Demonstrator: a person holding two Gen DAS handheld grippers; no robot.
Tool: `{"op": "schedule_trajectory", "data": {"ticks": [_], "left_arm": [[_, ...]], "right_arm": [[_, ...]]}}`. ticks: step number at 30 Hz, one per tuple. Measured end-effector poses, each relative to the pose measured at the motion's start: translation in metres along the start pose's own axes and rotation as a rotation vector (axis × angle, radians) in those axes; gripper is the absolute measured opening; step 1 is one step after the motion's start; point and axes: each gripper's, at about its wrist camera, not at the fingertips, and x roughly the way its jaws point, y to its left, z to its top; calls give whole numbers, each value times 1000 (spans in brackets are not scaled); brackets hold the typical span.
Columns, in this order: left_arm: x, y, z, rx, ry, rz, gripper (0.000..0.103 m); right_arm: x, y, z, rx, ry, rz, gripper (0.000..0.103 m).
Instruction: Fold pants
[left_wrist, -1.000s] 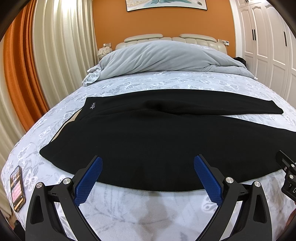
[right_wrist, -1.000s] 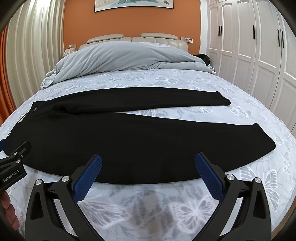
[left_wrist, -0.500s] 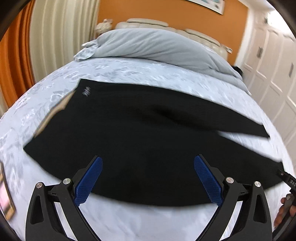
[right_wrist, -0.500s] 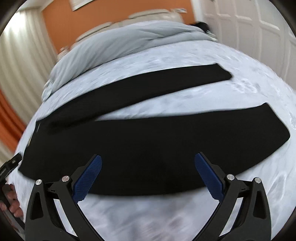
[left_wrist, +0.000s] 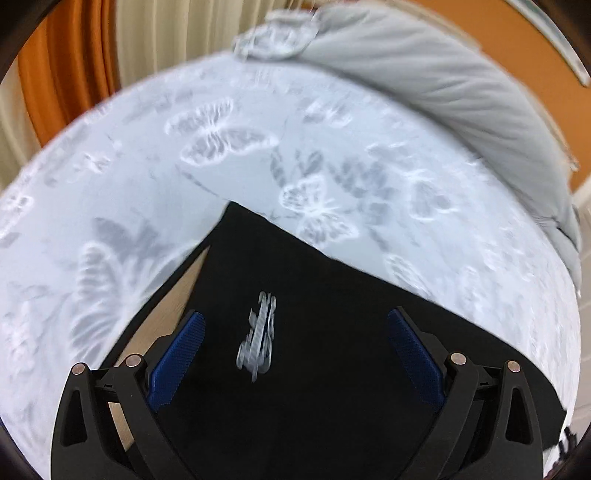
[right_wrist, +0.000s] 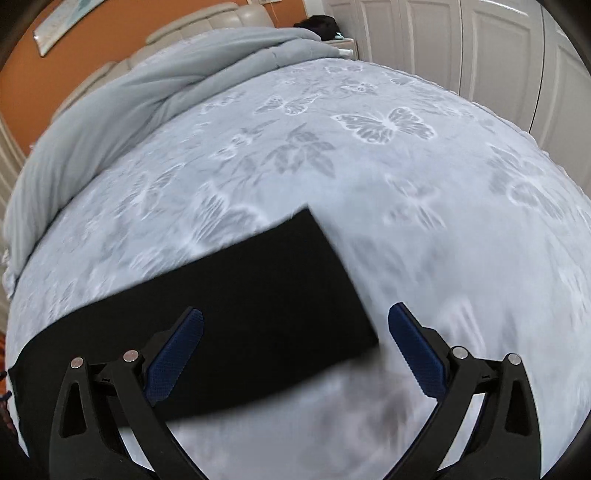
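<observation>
Left wrist view: spread left gripper over pants waistband, legs running rightward to spread right gripper.

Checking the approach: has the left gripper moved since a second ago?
Yes. The left gripper moved forward over the black pants, toward their white logo.

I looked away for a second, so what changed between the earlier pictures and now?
Both tongs swung apart and closer: the left tongs over the logo at the waist of the pants, the right tongs over a leg cuff. Both remain open; the pants still lie flat.
</observation>
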Motion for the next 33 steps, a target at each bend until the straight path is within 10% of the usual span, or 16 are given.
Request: {"op": "schedule_trajectory", "data": {"ticks": [5,6,7,10,23,33], "left_arm": [[31,-26,11,73,-63,165,97],[37,-32,13,113,-60,198,97],[40,-39,13,149,-68,222,92],[32,-41,14,171,-93,166,16],[-152,13,-56,168,-217,-171,8],[-170,105,-169,165,-68,-99,0]], "right_arm": [[48,8,29,-36,32,-99,96],[49,12,27,-50,15,-98,90],[48,16,26,-68,-7,-81,63],[37,20,24,-78,-36,-25,13],[-154,-7,-33,-178,-227,187,13],[-169,-85,-150,-226,-54,95,19]]}}
